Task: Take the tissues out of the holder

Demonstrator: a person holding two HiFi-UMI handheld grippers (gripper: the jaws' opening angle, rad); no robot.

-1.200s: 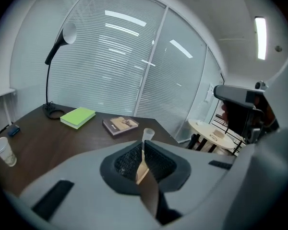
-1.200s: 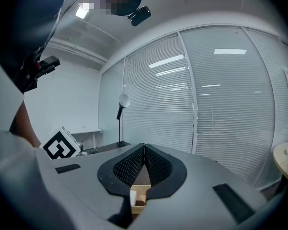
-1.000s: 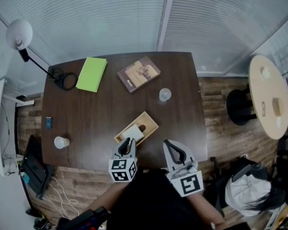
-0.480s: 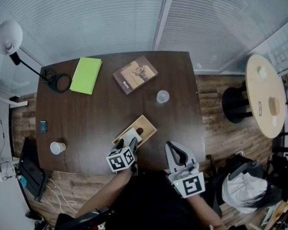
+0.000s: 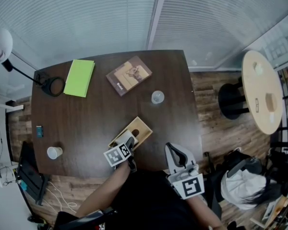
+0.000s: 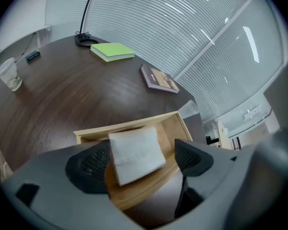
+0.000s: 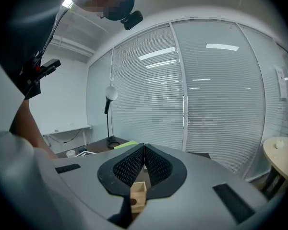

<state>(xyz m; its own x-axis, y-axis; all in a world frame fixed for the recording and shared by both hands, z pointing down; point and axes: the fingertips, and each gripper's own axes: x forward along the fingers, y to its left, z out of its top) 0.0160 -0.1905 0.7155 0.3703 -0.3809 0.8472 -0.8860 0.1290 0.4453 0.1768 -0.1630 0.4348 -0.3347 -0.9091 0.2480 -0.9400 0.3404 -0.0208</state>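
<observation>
- Left gripper view: the tissues (image 6: pixel 134 155) lie in the wooden holder (image 6: pixel 129 126), between the left gripper (image 6: pixel 144 150) fingers, closer to the one at the view's left.
- Its jaws are opening, wide apart and gripping nothing.
- The right gripper (image 7: pixel 144 146) is pressed closed and empty.
- The holder stands on the dark table (image 6: pixel 77 99).

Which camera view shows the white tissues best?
The left gripper view: the tissues lie large and unobstructed on the wooden holder. The head view shows only a small white patch; the right gripper view shows just the holder's end.
</observation>
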